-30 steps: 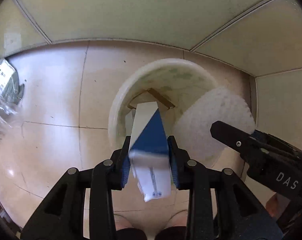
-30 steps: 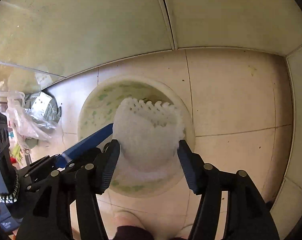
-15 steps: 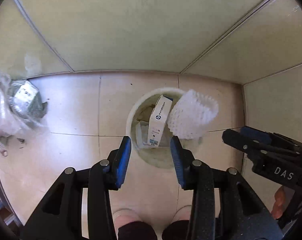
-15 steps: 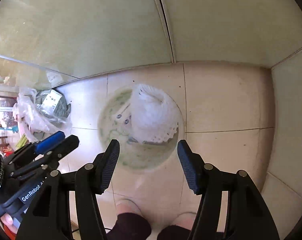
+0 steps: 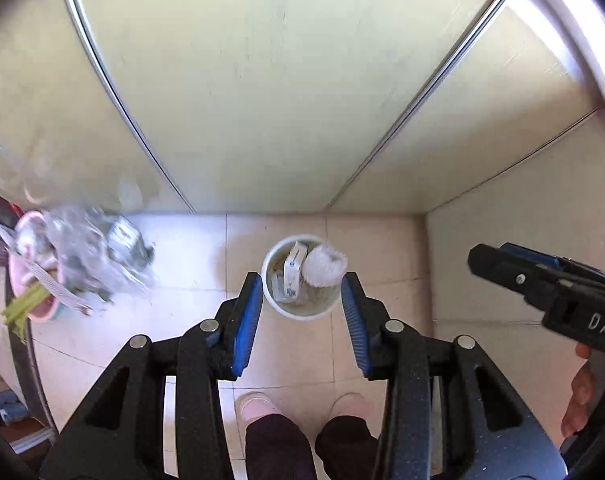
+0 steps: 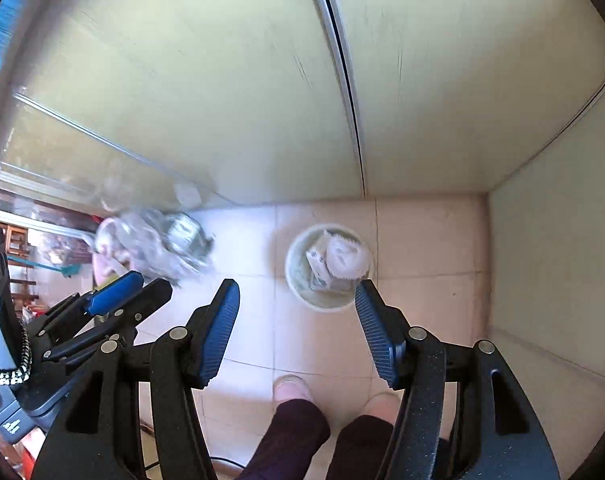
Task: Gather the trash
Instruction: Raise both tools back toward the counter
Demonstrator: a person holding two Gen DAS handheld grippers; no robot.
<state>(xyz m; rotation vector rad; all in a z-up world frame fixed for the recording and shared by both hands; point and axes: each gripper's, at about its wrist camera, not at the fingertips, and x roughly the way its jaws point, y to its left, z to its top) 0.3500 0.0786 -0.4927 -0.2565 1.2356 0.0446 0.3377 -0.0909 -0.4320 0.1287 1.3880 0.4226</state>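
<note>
- The tiled floor (image 5: 190, 264) fills the lower half of both wrist views; pale green wall panels (image 5: 262, 92) close it off across the top, and another panel runs down the right edge, so the floor ends in a corner at right of centre.
- Bare tile lies open between the bin and the person's shoes (image 5: 258, 404), which stand at the bottom centre of each view above dark trouser legs.
- At the left of both views the floor is crowded: a crumpled clear plastic bag (image 5: 90, 256) lies against the wall, just beside a pink tub (image 5: 26, 292) with green stalks in it.
- The trash bin (image 5: 302, 312), round and white, stands on the floor near the wall at frame centre, well below both grippers.
- Inside it a small white box (image 5: 292, 270) stands on end, touching a white foam net sleeve (image 5: 324, 266) that leans on the right rim.
- The left gripper (image 5: 300, 320) has its blue pads parted with nothing between them; only the bin shows far below in the gap.
- The right gripper (image 6: 296, 320) is likewise spread wide and empty, the bin showing by its right finger.
</note>
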